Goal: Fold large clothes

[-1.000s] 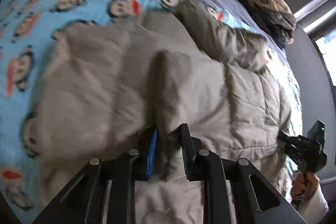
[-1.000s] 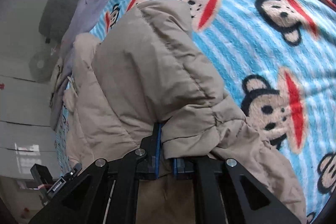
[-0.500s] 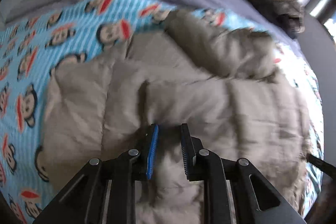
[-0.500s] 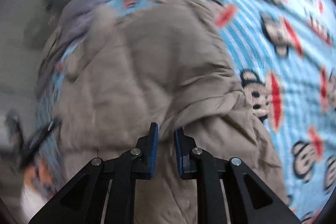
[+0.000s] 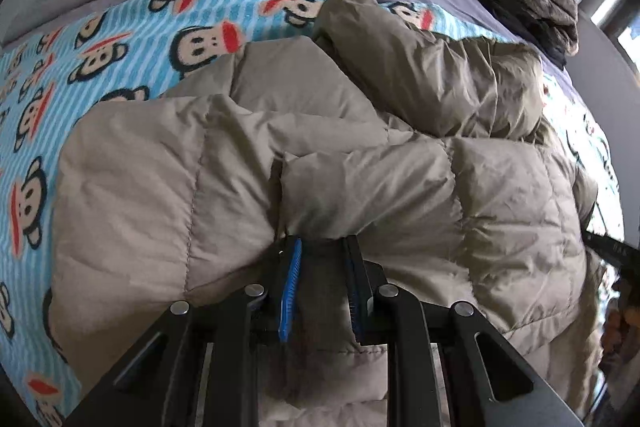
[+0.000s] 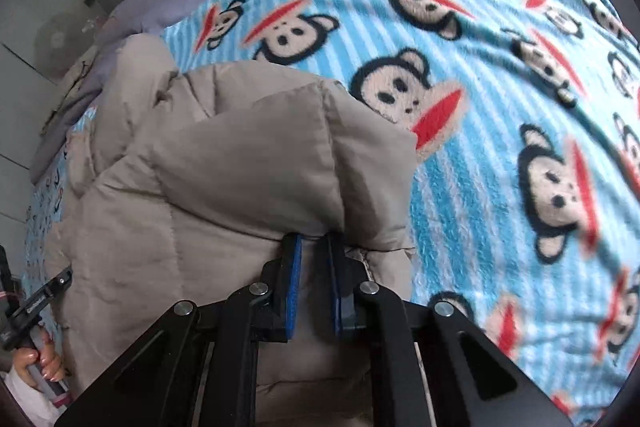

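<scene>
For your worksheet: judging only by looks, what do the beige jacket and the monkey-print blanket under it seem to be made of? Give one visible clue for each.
Beige jacket: probably thin woven nylon or polyester shell over padding; faint sheen, stitched puffy panels, fine crinkles.
Monkey-print blanket: likely fleece or plush; matte, fuzzy nap that softens the printed edges.

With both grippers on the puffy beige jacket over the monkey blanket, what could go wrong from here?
1. The right gripper is closing, its fingers only at the edge of a thick fold of the jacket, so it may slip.
2. The left gripper pinches bulky padding; the fold could spring open.
3. The loose sleeve may bunch underneath.
</scene>
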Tool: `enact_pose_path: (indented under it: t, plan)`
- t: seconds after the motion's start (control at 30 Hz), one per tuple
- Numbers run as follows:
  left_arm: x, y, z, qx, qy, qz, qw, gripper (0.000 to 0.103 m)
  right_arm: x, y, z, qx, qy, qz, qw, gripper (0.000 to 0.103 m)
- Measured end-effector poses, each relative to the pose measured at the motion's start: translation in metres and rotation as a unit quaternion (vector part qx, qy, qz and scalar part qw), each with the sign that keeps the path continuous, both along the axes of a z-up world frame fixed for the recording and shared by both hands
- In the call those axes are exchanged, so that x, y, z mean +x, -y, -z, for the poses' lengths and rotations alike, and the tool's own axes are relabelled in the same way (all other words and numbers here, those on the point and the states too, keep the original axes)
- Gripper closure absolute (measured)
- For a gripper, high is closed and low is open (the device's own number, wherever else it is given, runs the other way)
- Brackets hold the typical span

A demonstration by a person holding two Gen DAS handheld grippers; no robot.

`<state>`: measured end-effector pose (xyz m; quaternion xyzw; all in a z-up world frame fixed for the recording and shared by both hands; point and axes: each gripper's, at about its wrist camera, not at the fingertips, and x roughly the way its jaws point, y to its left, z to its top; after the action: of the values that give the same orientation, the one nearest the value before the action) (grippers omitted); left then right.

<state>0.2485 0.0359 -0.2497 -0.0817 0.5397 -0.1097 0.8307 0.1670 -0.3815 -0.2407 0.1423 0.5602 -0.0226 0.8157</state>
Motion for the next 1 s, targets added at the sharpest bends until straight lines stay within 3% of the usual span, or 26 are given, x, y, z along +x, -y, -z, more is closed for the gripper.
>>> enact_pose_path:
  t: [0.2, 0.23, 0.43, 0.7, 0.87, 1.0]
  plan:
    - [-0.001, 0.002, -0.008, 0.022, -0.004, -0.004, 0.9997, 0.08, -0.001, -0.006, -0.004, -0.025, 0.001, -0.002, 1.0, 0.091]
    - [-0.004, 0.002, -0.012, 0.029, -0.002, -0.003, 0.9996, 0.08, -0.001, -0.008, -0.005, -0.032, 0.001, -0.002, 0.999, 0.087]
    - [-0.022, -0.012, -0.035, 0.045, 0.011, -0.009, 0.9989, 0.08, -0.022, -0.017, -0.032, -0.061, 0.019, 0.0, 0.998, 0.085]
    - [-0.047, -0.019, -0.043, 0.067, -0.013, -0.01, 0.9976, 0.08, -0.065, -0.019, -0.056, -0.034, 0.021, 0.02, 0.999, 0.083]
    - [-0.068, -0.012, -0.05, 0.074, -0.018, 0.0, 0.9971, 0.08, -0.089, -0.026, -0.058, -0.012, 0.006, 0.02, 1.0, 0.066]
    - [-0.083, -0.004, -0.05, 0.086, -0.022, 0.01, 0.996, 0.08, -0.106, -0.031, -0.054, 0.002, -0.006, 0.011, 1.0, 0.063]
